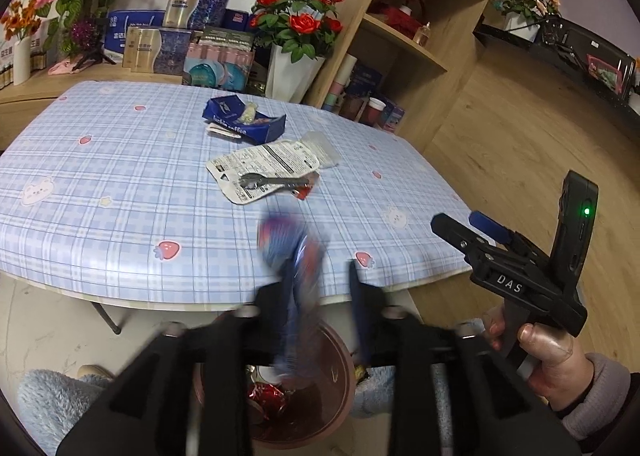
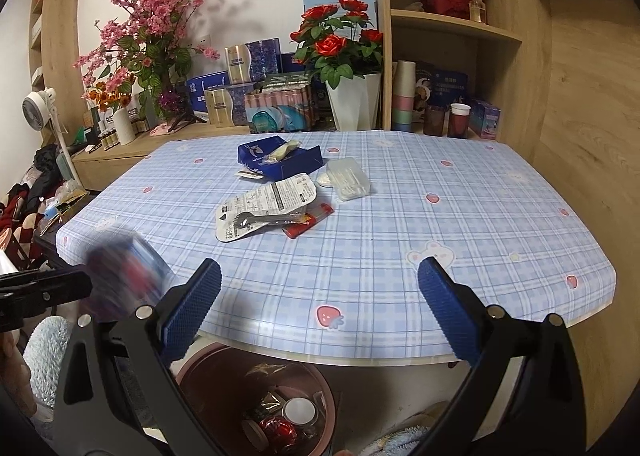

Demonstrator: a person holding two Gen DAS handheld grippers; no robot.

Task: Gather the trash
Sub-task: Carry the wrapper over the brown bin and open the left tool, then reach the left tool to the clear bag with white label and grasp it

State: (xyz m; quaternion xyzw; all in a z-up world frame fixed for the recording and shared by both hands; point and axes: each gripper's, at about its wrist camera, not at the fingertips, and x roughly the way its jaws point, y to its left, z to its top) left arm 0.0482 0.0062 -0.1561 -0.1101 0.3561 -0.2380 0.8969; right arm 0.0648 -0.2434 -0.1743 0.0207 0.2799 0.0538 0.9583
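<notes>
The blue-checked table [image 2: 400, 216] lies ahead of both grippers, the round maroon plastic bin [image 2: 200, 384] below them. The left gripper [image 1: 320, 280] apparently pinches a blurred blue-red wrapper [image 1: 288, 244], which might miss the bin; the right gripper [image 2: 320, 284] gapes wide, empty.

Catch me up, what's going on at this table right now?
The left hand-held gripper is over the bin below the table edge, a blurred blue-and-red wrapper at its fingers. The right hand-held gripper is open and empty. A blue box, printed packaging and a clear case remain on the table.
</notes>
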